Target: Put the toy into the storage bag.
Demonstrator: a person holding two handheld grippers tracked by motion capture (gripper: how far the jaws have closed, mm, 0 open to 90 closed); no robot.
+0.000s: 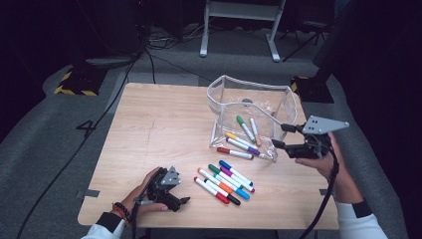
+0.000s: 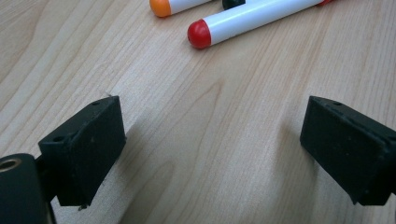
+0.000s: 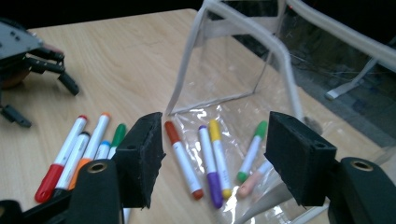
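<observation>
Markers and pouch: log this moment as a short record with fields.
surface: wooden table
pouch: clear pouch, open, on the table's far right part
markers in pouch: about five, green-capped marker among them
markers outside: loose cluster on the table in front of the pouch
left claw: open, empty, low over the table beside the cluster
right claw: open, empty, at the pouch's right edge

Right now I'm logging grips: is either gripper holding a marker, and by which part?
Nothing is held. The left gripper stands open over bare table, and the right gripper is open with no marker between its pads.
</observation>
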